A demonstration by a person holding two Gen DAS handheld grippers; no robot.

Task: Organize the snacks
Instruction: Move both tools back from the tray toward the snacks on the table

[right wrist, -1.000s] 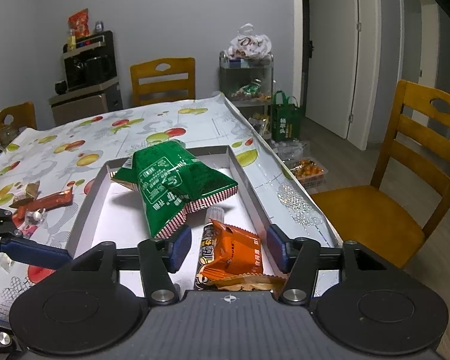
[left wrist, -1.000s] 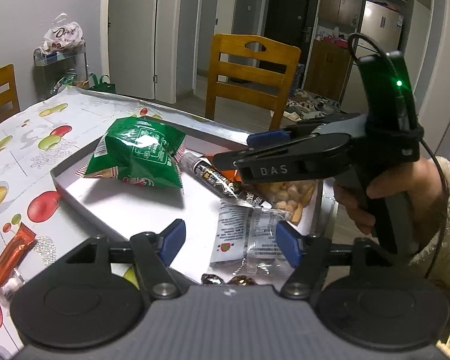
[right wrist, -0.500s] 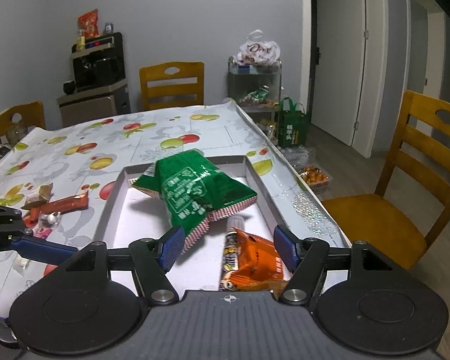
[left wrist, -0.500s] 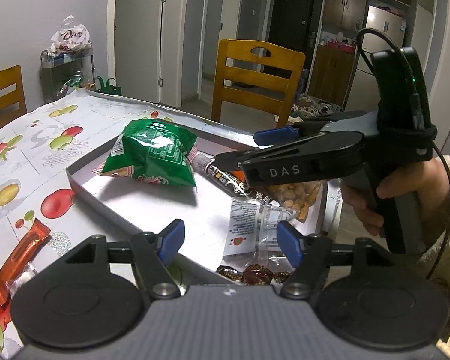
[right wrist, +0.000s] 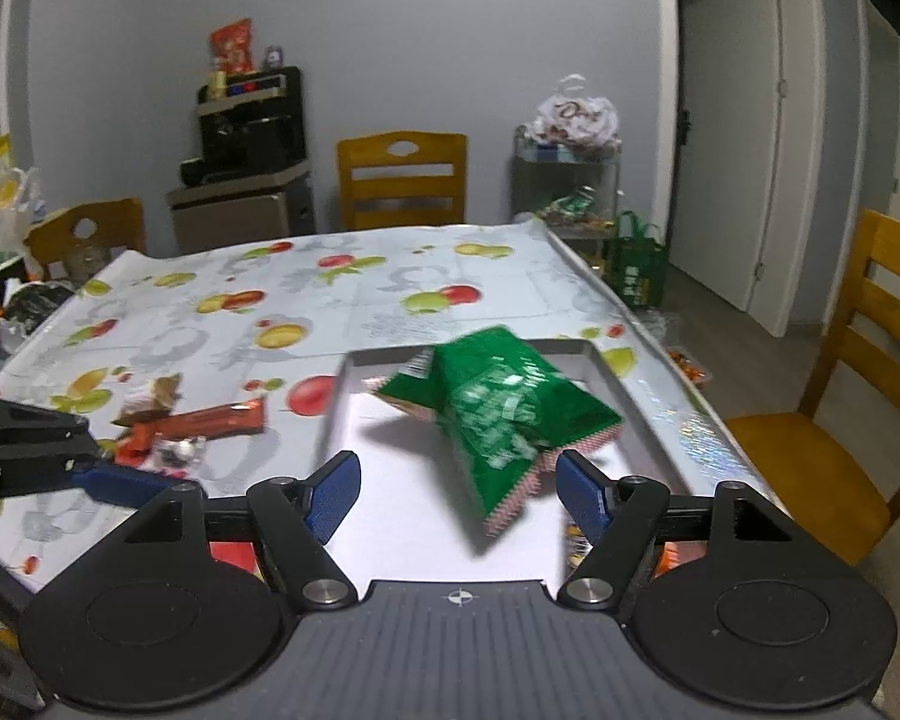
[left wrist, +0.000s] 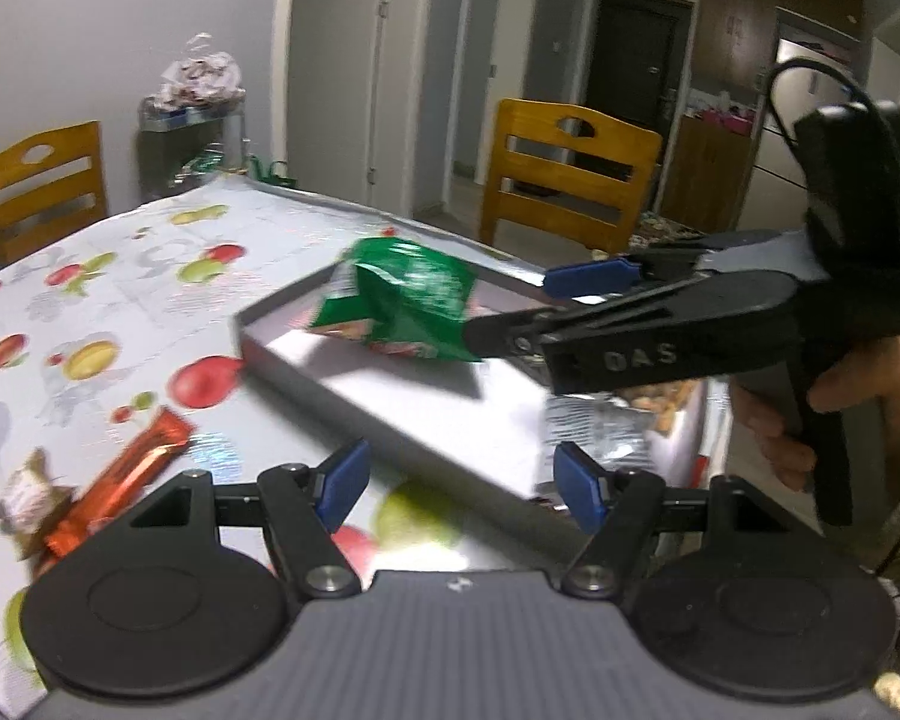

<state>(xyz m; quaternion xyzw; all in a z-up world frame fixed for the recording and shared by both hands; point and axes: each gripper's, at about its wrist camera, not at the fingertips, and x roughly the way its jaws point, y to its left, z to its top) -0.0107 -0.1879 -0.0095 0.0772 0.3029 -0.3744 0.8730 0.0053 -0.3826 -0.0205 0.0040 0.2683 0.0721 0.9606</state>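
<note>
Grey-walled room, wooden chairs (right wrist: 402,180) around a table (right wrist: 222,324) under a fruit-print cloth. A shallow tray (right wrist: 606,360) sits at its near right edge, a green bag (right wrist: 504,408) lying inside. An orange bar (right wrist: 216,420) lies left of the tray. My right claw (right wrist: 456,498) is opening, empty; my left claw (left wrist: 456,486) is released, empty.
</note>
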